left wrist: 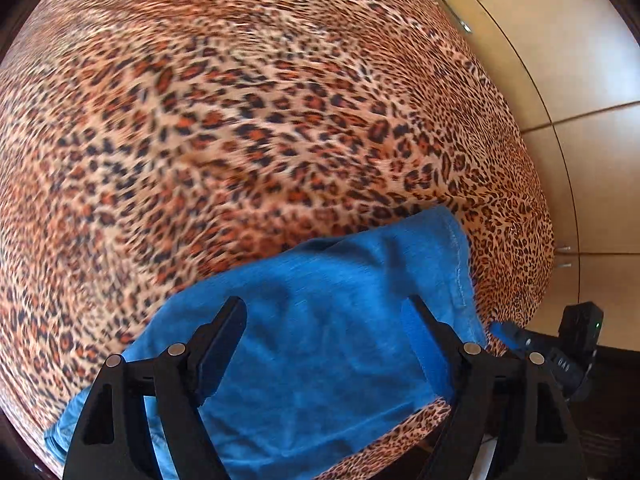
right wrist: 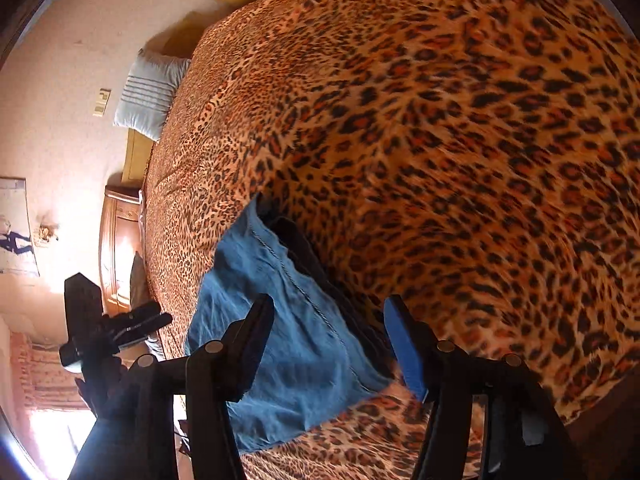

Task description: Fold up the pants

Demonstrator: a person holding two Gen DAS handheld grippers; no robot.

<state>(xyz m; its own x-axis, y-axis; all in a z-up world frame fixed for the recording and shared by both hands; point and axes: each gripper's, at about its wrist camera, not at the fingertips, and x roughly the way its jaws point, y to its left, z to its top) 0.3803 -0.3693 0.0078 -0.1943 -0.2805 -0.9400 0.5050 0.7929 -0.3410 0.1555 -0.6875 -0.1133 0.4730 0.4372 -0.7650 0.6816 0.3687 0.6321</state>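
Blue denim pants (left wrist: pixel 320 320) lie folded on a leopard-print bedspread (left wrist: pixel 240 120) near its edge. My left gripper (left wrist: pixel 326 316) hovers over them, its jaws wide apart, and no cloth is pinched between the fingers (left wrist: pixel 228 328). In the right wrist view the same pants (right wrist: pixel 288 320) show a stitched hem and a dark inner layer along their right side. My right gripper (right wrist: pixel 329 312) stands open above that hem, with nothing between its blue-padded fingers (right wrist: pixel 404 344). Each gripper shows in the other's view, the right one (left wrist: pixel 576 344) and the left one (right wrist: pixel 104 328).
The bedspread (right wrist: pixel 440 120) covers the whole bed. A pale pillow (right wrist: pixel 148 92) lies at its far end beside a wooden nightstand (right wrist: pixel 120 248). Tiled floor (left wrist: pixel 580 80) runs along the bed's right edge. A dark sleeve (right wrist: pixel 108 432) holds the left gripper.
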